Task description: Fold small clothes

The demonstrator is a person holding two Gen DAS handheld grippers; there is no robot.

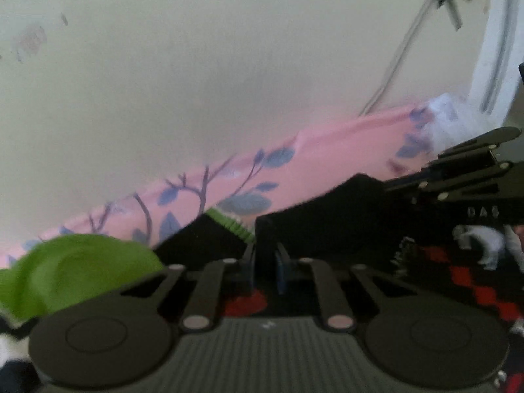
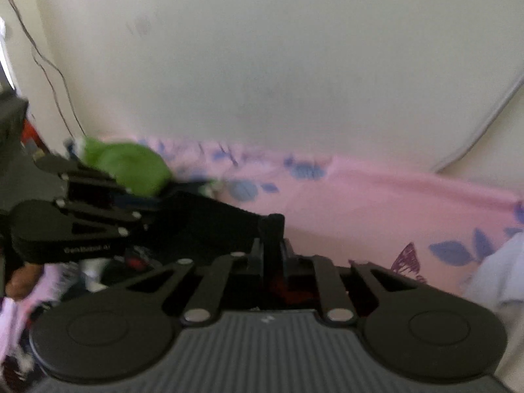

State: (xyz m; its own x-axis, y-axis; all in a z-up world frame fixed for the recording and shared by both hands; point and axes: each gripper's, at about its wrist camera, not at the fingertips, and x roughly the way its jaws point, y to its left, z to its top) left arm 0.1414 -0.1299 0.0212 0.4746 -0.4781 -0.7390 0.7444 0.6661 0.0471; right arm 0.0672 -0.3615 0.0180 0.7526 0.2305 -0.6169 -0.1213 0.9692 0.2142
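Between both claws' closed fingers, left claw (image 1: 266, 258) and right claw (image 2: 271, 255), stretches black garment (image 1: 321, 209).

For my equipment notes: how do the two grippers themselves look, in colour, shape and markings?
Both are matte black. The left gripper and the right gripper each have a ribbed grey base, two round black discs at the sides, and slotted linkage bars with silver pins leading to narrow fingers. White lettering marks each side, too blurred to read. No cables or sleeves show.

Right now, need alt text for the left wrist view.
The left gripper is shut on a black cloth, and the right gripper pinches the same cloth from the right. Behind lie a pink floral sheet, a green garment and a pale wall.
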